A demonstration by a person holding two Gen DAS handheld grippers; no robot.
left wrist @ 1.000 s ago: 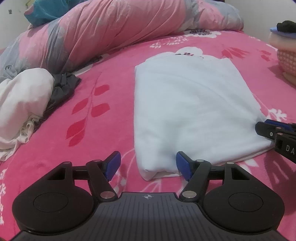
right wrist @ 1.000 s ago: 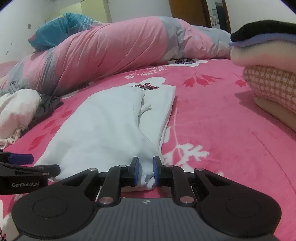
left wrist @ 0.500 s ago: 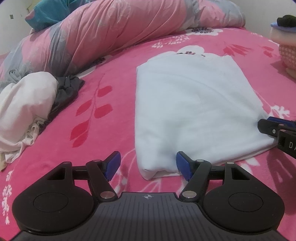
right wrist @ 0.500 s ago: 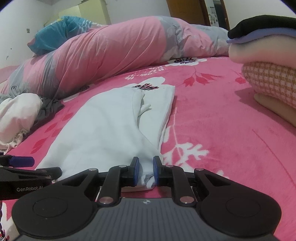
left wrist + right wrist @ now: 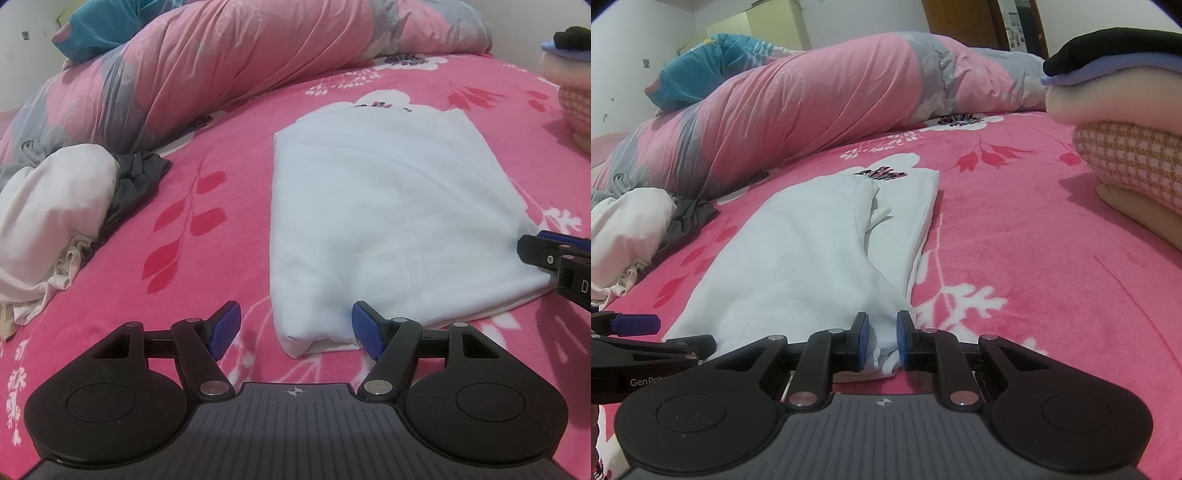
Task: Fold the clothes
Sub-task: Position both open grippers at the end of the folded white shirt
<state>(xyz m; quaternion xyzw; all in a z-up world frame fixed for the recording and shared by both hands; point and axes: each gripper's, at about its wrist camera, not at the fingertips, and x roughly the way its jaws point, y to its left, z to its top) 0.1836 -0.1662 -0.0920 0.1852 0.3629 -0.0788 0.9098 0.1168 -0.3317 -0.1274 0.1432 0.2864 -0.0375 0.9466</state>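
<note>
Right gripper (image 5: 880,341): blue pads pinch the near right corner of the white garment (image 5: 812,258). Left gripper (image 5: 293,330): jaws wide, the garment's near left corner between the pads, unpinched. Garment lies folded flat on the pink bedspread (image 5: 207,236). To its left, a heap of clothes (image 5: 55,206); behind, a rolled duvet (image 5: 812,99); at right, a folded stack (image 5: 1126,122).

Your left gripper (image 5: 293,329) and right gripper (image 5: 880,340) look alike: black linkage arms with silver pivot screws, blue pads (image 5: 224,329), round black housings and a ribbed grey body marked with a small crosshair.
</note>
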